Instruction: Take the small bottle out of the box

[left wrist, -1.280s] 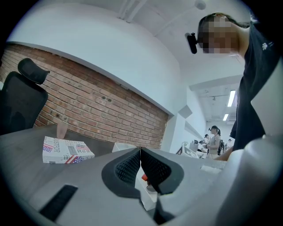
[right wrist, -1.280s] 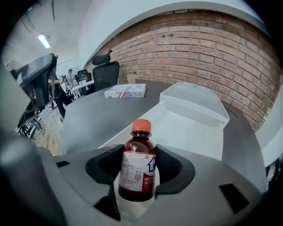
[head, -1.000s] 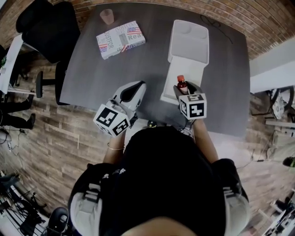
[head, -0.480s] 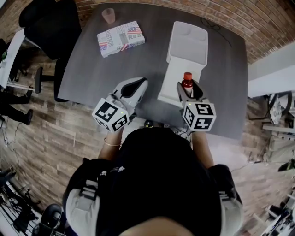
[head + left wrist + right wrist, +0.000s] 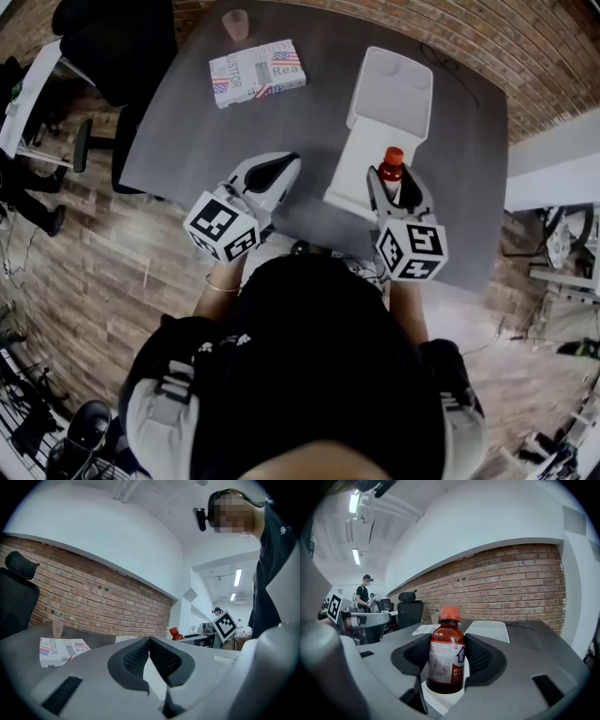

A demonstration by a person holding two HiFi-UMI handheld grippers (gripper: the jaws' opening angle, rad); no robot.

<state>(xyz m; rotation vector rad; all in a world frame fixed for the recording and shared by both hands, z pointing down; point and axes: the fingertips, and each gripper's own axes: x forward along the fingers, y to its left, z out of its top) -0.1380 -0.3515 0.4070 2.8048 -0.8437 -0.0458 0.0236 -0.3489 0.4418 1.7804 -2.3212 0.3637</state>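
- The right gripper (image 5: 447,641) is holding the small bottle (image 5: 446,663) upright. Its jaws are standing fairly wide, about as far apart as the bottle's body, with the ribbed pads (image 5: 480,656) pressing on the label from both sides.
- The grip is sitting on the body below the shoulder. That is probably why the red cap and neck are showing free above the jaws and the bottle is not tilting.
- The gripper is pointing slightly downward, so the bottle's base is showing in front of the white of the box (image 5: 356,173) beneath it.
- In the head view the bottle is hanging over the near end of the box. It looks raised out of the tray rather than standing in it, though I cannot tell whether the base is wholly above the rim.
- The box is lying open on the grey table (image 5: 281,122), its lid folded away toward the far side. This is leaving a straight path upward for the bottle.
- The left gripper (image 5: 149,641) is closed, its pads meeting at the tips with nothing between them.
- It is hovering level near the table's front edge, well apart from the box. My guess is that it is waiting out of the way, since one gripper is enough for so light a bottle.
- What remains, as I judge it, is carrying the bottle clear of the box and setting it down on bare table.
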